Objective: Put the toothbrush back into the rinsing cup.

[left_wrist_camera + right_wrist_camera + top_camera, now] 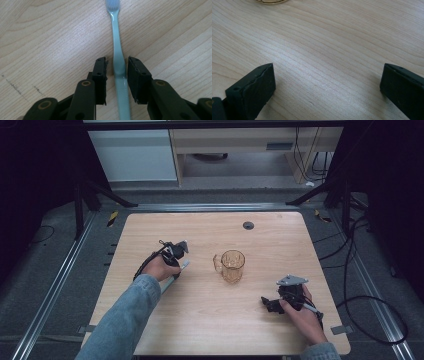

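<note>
Landmark: amber glass mug, upright near centre of wooden worktop.
Toothbrush: pale green, flat on worktop, left of mug, bristle end pointing away from left gripper.
Left gripper: left of mug, low over toothbrush; jaws straddling handle, narrow gaps visible both sides, pads not yet pressing.
Right gripper: right of mug and nearer the person, resting low at worktop; jaws wide apart, nothing between.
Done: approach and alignment on handle.
Left: clamping, lifting, probably carrying toothbrush to mug, by judgement.
Mug contents: none visible.
</note>
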Demonstrator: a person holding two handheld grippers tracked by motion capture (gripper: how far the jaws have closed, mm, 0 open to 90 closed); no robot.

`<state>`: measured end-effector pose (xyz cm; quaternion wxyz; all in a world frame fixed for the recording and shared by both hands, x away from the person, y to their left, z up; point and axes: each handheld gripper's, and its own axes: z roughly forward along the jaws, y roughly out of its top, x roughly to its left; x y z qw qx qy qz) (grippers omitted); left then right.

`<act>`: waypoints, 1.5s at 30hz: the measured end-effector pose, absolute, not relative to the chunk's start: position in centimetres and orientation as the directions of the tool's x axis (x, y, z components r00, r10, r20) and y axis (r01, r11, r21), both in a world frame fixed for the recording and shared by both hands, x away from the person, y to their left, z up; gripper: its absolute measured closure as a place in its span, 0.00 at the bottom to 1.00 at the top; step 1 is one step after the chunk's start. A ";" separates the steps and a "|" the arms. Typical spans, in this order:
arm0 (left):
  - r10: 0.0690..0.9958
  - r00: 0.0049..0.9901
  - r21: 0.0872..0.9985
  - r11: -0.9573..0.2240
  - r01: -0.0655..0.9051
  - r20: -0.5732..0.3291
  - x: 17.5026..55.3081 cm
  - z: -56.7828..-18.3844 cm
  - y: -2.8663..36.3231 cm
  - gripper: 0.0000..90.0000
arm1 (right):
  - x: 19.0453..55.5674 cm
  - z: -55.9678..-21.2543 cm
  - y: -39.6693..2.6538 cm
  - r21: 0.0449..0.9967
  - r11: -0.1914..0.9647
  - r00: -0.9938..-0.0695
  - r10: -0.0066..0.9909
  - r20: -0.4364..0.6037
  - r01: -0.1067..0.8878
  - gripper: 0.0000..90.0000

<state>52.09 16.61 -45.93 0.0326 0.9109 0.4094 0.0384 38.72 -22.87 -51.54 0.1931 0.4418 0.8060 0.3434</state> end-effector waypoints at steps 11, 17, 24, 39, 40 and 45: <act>0.751 0.660 0.081 -0.659 0.748 0.025 52.4 -46.3 16.5 0.83 | 38.7 -51.5 -22.9 0.724 0.377 -0.538 0.843 -0.009 0.578 0.00; 0.742 0.670 0.073 -0.670 0.738 0.029 52.4 -46.2 16.3 0.87 | 38.7 -51.5 -22.8 0.725 0.374 -0.537 0.843 -0.006 0.579 0.00; 0.749 0.662 0.137 -0.659 0.739 0.028 52.2 -45.1 16.5 0.87 | 38.7 -51.5 -22.8 0.724 0.374 -0.537 0.843 -0.006 0.579 0.00; 0.741 0.671 0.371 -0.633 0.680 0.034 51.3 -40.9 16.2 0.87 | 38.7 -51.5 -22.8 0.724 0.375 -0.537 0.843 -0.007 0.579 0.00; 0.741 0.670 0.385 -0.628 0.676 0.033 51.4 -40.7 16.3 0.87 | 38.7 -51.5 -22.8 0.724 0.373 -0.536 0.844 -0.005 0.580 0.00; 0.755 0.655 0.440 -0.597 0.671 0.026 51.4 -40.3 16.6 0.87 | 39.0 -51.5 -23.0 0.723 0.343 -0.493 0.870 -0.003 0.600 0.00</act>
